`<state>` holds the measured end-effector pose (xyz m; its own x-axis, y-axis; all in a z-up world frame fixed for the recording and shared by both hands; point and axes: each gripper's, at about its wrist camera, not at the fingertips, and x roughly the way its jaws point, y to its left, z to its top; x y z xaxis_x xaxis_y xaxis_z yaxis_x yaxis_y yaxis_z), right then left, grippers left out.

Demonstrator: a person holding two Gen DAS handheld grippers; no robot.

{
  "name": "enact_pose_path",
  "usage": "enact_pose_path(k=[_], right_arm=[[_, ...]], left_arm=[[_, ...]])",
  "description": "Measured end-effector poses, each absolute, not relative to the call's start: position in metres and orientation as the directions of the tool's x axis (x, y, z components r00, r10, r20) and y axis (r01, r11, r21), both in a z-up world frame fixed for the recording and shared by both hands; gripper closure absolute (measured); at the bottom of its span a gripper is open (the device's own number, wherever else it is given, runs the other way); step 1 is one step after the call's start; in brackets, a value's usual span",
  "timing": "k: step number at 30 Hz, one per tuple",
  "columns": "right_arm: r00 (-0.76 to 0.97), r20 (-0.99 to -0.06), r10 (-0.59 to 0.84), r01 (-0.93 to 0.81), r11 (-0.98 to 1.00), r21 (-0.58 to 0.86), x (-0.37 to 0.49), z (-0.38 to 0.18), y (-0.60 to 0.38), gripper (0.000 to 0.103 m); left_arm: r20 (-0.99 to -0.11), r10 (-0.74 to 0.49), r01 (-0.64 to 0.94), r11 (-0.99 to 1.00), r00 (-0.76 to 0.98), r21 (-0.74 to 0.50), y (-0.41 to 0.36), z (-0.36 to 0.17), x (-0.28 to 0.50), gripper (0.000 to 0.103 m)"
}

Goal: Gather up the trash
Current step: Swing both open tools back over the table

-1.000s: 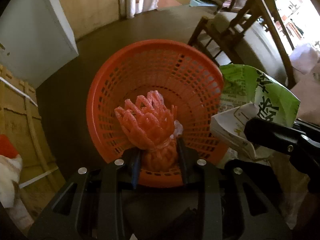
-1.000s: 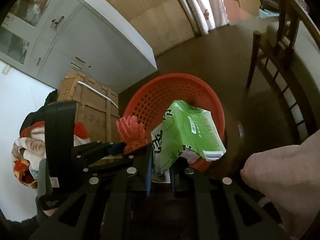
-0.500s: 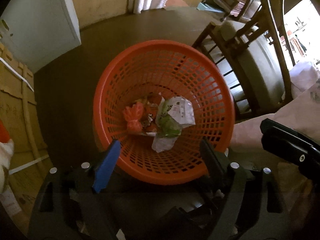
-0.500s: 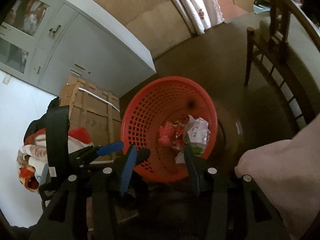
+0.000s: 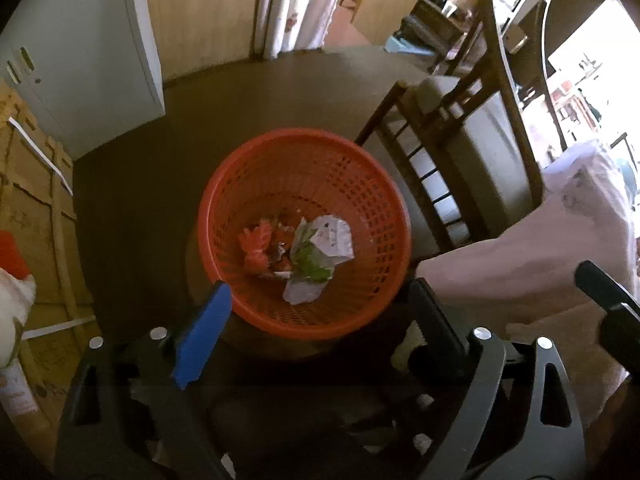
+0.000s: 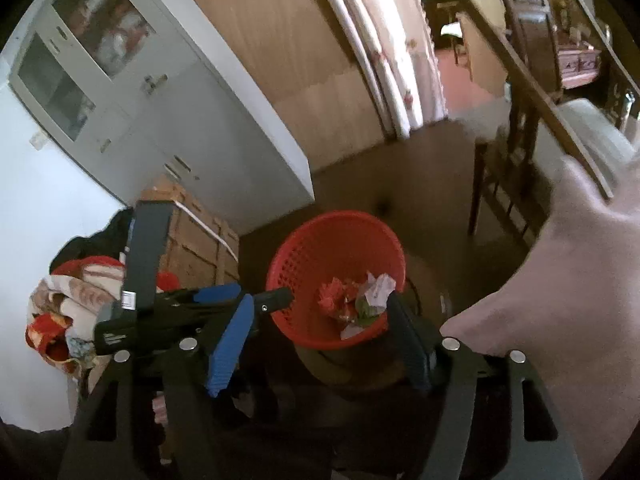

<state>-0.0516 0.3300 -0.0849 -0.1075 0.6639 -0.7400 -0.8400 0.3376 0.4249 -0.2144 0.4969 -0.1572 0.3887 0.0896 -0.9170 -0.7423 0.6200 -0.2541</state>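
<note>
Left tongs [image 5: 316,312] have just been opening and now gape wide and empty above the orange basket [image 5: 224,216] on the floor. Inside lie the orange foam net [image 5: 254,246] and, right of it, the green-and-white wrapper [image 5: 320,248]. Right tongs [image 6: 320,320], also just opened, hold nothing.

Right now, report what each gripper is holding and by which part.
Nothing is held. The left gripper and right gripper have just been opening, with nothing between their fingers. The foam net and green wrapper lie in the orange basket.
</note>
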Motion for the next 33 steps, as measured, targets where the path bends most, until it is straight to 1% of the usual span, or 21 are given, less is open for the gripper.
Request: enact_pose_path(k=[2, 6, 12, 16, 21, 26, 30, 33], right_arm=[[-0.095, -0.711, 0.697, -0.836, 0.332, 0.438, -0.049, -0.069, 0.312, 0.031], [-0.057, -0.653, 0.755, -0.826, 0.331, 0.456, -0.045, -0.040, 0.274, 0.030], [0.034, -0.568, 0.822, -0.802, 0.362, 0.475, -0.037, -0.001, 0.198, 0.026], [0.113, -0.519, 0.847, -0.785, 0.397, 0.476, -0.030, 0.019, 0.146, 0.022], [0.243, -0.474, 0.846, -0.739, 0.478, 0.475, -0.024, 0.034, 0.078, 0.019], [0.399, -0.451, 0.799, -0.662, 0.591, 0.461, -0.018, 0.035, -0.008, 0.017], [0.544, -0.456, 0.705, -0.550, 0.709, 0.441, -0.018, 0.030, -0.082, 0.015], [0.642, -0.467, 0.608, -0.441, 0.791, 0.424, -0.018, 0.029, -0.140, 0.015]], left_arm=[[-0.912, 0.107, -0.741, 0.624, 0.397, -0.250, 0.490, -0.147, -0.214, 0.013], [-0.899, 0.131, -0.729, 0.639, 0.418, -0.245, 0.475, -0.126, -0.211, 0.012], [-0.846, 0.174, -0.659, 0.710, 0.503, -0.246, 0.430, -0.078, -0.190, 0.012], [-0.804, 0.158, -0.570, 0.782, 0.573, -0.253, 0.388, -0.048, -0.168, 0.008], [-0.790, 0.115, -0.460, 0.859, 0.602, -0.225, 0.340, -0.030, -0.138, 0.008], [-0.777, 0.071, -0.340, 0.921, 0.625, -0.189, 0.293, -0.020, -0.110, 0.008], [-0.764, 0.026, -0.222, 0.963, 0.645, -0.155, 0.245, -0.010, -0.081, 0.008], [-0.746, -0.026, -0.112, 0.985, 0.666, -0.134, 0.203, -0.002, -0.055, 0.008]])
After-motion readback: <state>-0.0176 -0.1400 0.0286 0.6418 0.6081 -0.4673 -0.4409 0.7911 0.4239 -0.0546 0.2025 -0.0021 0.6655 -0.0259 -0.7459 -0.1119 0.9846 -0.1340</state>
